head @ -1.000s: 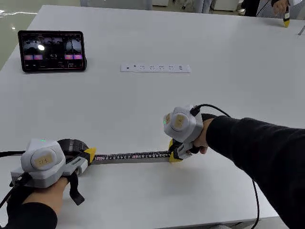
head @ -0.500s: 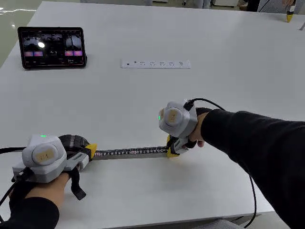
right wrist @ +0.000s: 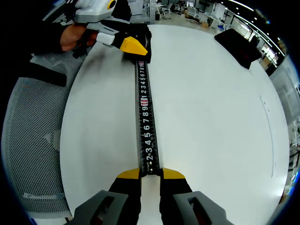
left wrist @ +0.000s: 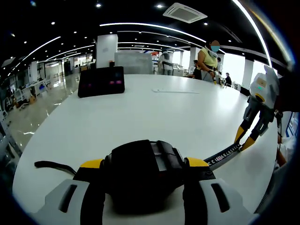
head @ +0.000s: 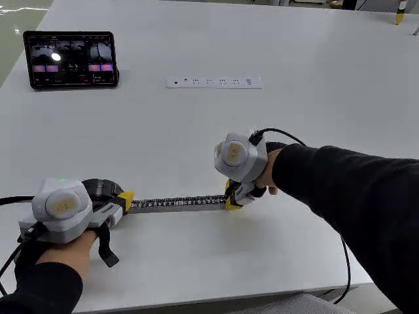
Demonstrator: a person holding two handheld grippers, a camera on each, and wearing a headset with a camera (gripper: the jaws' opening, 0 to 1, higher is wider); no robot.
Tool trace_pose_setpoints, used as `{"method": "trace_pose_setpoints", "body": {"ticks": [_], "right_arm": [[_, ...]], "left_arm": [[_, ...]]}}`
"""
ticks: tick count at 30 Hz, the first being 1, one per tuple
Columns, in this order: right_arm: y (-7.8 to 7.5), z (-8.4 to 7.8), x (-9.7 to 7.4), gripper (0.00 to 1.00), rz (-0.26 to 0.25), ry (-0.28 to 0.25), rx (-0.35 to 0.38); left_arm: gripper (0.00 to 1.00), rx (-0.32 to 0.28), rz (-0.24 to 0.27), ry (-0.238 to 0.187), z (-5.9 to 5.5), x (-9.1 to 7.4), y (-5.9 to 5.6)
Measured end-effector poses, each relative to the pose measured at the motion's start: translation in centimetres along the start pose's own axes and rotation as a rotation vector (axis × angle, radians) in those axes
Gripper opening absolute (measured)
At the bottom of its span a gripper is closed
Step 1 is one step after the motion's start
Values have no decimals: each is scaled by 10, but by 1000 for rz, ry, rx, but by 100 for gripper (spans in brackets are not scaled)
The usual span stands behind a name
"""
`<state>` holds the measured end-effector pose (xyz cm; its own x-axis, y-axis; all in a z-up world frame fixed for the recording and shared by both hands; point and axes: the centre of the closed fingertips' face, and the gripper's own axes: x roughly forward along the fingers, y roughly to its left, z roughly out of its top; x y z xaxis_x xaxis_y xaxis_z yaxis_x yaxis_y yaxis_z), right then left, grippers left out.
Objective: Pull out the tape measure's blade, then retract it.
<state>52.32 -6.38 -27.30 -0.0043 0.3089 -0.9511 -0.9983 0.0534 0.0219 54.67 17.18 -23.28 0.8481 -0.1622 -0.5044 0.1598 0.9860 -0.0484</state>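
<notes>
An open-plan office hall: long white worktable [head: 314, 78], ceiling light strips [left wrist: 154, 26], mesh chair [right wrist: 33, 140], desks [right wrist: 206, 9] beyond.

1. The black rectangular tablet [head: 71, 59] stands near the far left corner of the white workbench top [head: 327, 98].
2. The white flat power strip [head: 214, 82] lies to the tablet's right, mid-surface, toward the far edge.
3. The black round tape measure [head: 98, 190] sits near the front edge at the left, clamped in the left gripper [head: 119, 208].
4. Its numbered steel blade [head: 177, 203] runs rightward along the front edge to the right gripper [head: 232, 201], which pinches its tip.
</notes>
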Motion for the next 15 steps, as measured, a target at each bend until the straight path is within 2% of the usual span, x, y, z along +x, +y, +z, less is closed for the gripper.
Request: {"method": "trace_pose_setpoints", "body": {"ticks": [1, 9, 12, 15], "right_arm": [[0, 1, 0, 10, 1, -3, -21], [1, 6, 1, 10, 1, -17, -15], [2, 8, 1, 10, 9, -24, -78], [2, 9, 1, 10, 9, -25, -62]], "left_arm": [[63, 1, 0, 0, 0, 0, 0], [63, 2, 0, 0, 0, 0, 1], [63, 3, 0, 0, 0, 0, 1], [63, 3, 0, 0, 0, 0, 1]]}}
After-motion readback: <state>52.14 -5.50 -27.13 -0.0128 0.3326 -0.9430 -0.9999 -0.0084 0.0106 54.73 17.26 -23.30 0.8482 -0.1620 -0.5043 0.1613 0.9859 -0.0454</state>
